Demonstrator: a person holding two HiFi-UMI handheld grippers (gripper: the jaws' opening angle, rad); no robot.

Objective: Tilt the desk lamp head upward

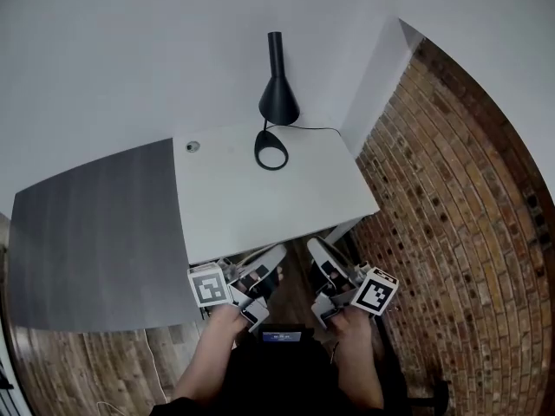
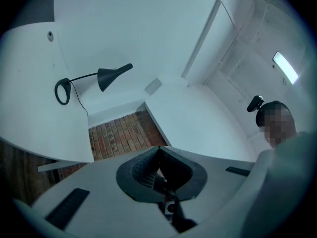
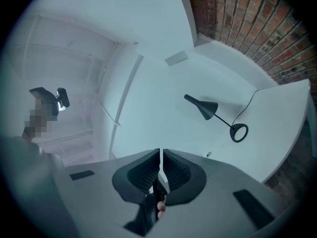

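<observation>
One black desk lamp (image 1: 277, 94) stands at the far edge of one white desk (image 1: 260, 206). Its ring base (image 1: 270, 150) lies on the top, and one thin cord (image 1: 316, 128) goes off to the right. Two grippers are at the near edge, well apart from the lamp. Both the left gripper (image 2: 158, 150) and the right gripper (image 3: 160, 155) have their jaws pressed together, with nothing between them. One brick wall (image 1: 460, 215) is at the right side.

White desk (image 1: 260, 206): black lamp (image 1: 278, 102) standing near back edge.
</observation>
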